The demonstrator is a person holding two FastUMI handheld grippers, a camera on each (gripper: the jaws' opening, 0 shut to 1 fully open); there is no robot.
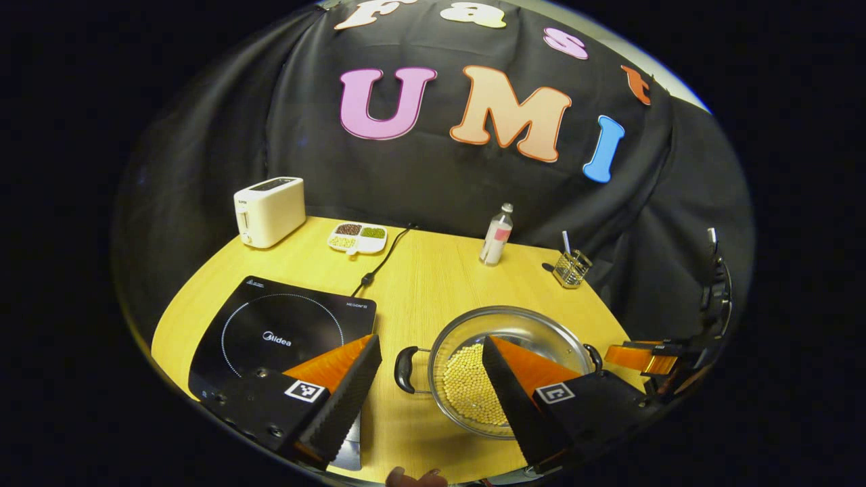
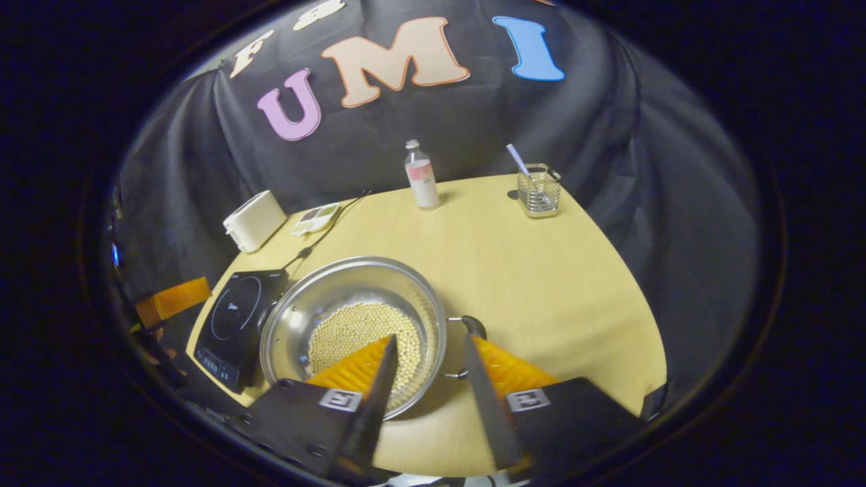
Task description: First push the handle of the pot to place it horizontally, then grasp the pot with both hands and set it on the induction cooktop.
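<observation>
My left gripper (image 1: 429,358) hangs with its jaws spread wide and nothing between them, the ribbed fingers (image 1: 352,385) framing the near handle (image 1: 404,369) of the pot (image 1: 534,331); my right gripper (image 2: 426,355) is likewise parted and holding nothing, one finger over the pot's rim, the other beside the loop handle (image 2: 467,338) on that side. The pot is a wide, shallow bowl of shiny steel with a thin rim and two dark curved handles, one to each side, and it sits on the pale wood-grain table (image 1: 433,277), just to the right of the induction cooktop (image 1: 284,328) as the left gripper view shows it. Inside it lies a bed of small round yellowish beans (image 2: 362,331) covering much of the bottom. The cooktop is a flat, glossy black square with a white ring printed on it and a black cord (image 1: 382,260) running back from it. Farther off stand a white divided dish (image 1: 358,238) holding dark, green and pale grains in separate wells, a boxy cream toaster (image 1: 269,210), a clear bottle (image 1: 496,235) with a pink band, and a glass cup (image 2: 539,191) with a striped straw (image 2: 517,160) leaning in it.
</observation>
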